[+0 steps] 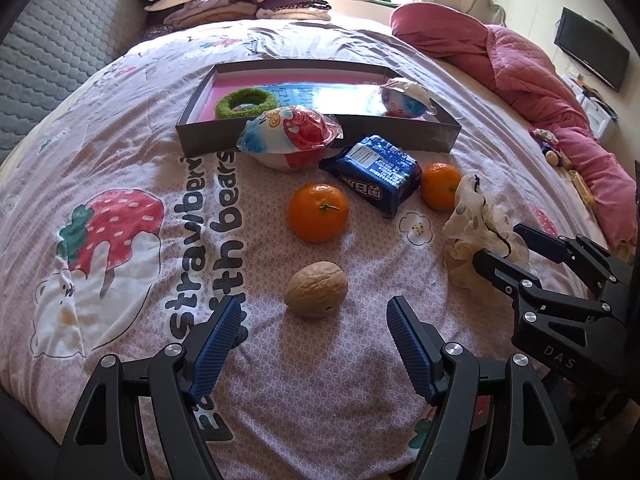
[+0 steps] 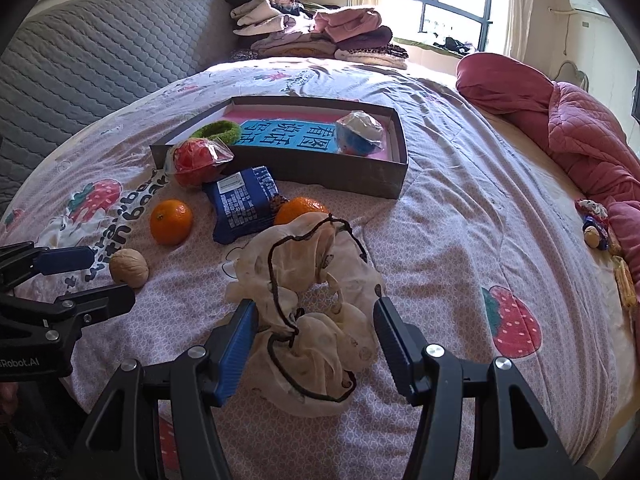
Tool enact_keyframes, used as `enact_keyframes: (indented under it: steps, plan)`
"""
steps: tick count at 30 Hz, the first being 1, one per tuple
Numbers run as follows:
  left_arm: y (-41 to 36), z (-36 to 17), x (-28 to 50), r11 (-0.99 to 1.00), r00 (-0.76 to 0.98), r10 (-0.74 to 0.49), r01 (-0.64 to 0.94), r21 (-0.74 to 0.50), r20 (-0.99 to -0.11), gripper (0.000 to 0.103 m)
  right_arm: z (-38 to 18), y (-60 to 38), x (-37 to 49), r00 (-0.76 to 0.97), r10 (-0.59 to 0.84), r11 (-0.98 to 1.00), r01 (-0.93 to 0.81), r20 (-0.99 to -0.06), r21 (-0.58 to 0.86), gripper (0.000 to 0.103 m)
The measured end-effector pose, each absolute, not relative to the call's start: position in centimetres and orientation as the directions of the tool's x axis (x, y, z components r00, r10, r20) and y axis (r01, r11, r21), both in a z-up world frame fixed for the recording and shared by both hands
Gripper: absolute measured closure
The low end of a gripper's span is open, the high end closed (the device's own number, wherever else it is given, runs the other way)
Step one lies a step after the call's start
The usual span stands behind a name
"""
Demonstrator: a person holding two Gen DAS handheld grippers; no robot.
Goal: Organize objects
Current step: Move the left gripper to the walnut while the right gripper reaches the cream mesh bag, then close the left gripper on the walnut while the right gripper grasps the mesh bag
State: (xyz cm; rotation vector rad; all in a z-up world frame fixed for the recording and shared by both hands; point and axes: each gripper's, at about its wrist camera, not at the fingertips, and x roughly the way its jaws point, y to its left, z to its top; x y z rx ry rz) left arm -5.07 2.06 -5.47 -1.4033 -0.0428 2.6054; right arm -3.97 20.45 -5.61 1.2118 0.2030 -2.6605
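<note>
A walnut (image 1: 316,289) lies on the bedsheet just ahead of my left gripper (image 1: 314,308), which is open with its blue pads either side and apart from it. My right gripper (image 2: 315,302) is open around a cream cloth with a dark cord (image 2: 316,320); its left pad brushes the fabric and the right pad stands clear. Beyond them lie two oranges (image 1: 318,212) (image 1: 440,186), a blue packet (image 1: 376,172) and a red-and-blue wrapped bowl (image 1: 288,136). The dark box (image 1: 400,136) holds a green fuzzy ring (image 1: 246,104) and a wrapped ball (image 1: 404,98).
A pink quilt (image 2: 580,140) is heaped along the right side of the bed, with small trinkets (image 2: 596,228) beside it. Folded clothes (image 2: 312,32) are stacked at the far end. A grey padded headboard (image 2: 80,72) rises on the left.
</note>
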Motion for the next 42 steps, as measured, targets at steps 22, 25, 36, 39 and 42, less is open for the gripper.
enact_keyframes:
  steps: [22, 25, 36, 39, 42]
  plan:
    - [2.6, -7.1, -6.2, -0.975, -0.559, 0.208, -0.184, -0.125, -0.802, 0.069, -7.1, 20.4, -5.1, -0.603, -0.259, -0.950, 0.301, -0.755, 0.085, 0.079]
    - [2.4, -7.0, -6.1, -0.973, -0.561, 0.220, -0.183, -0.140, -0.798, 0.069, -6.9, 21.1, -5.1, -0.598, -0.293, -0.946, 0.295, -0.746, 0.136, 0.082]
    - [2.4, -5.6, -5.1, -0.972, -0.594, 0.224, -0.194, -0.133, -0.773, 0.069, -5.4, 21.4, -4.1, -0.629, -0.361, -0.926, 0.331, -0.689, 0.183, 0.084]
    - [2.3, -5.3, -5.0, -0.973, -0.600, 0.220, -0.190, -0.131, -0.769, 0.069, -5.2, 21.3, -3.9, -0.631, -0.369, -0.922, 0.340, -0.682, 0.185, 0.084]
    - [2.2, -5.1, -4.9, -0.974, -0.603, 0.219, -0.188, -0.130, -0.767, 0.069, -4.9, 21.3, -3.7, -0.636, -0.373, -0.921, 0.345, -0.675, 0.184, 0.084]
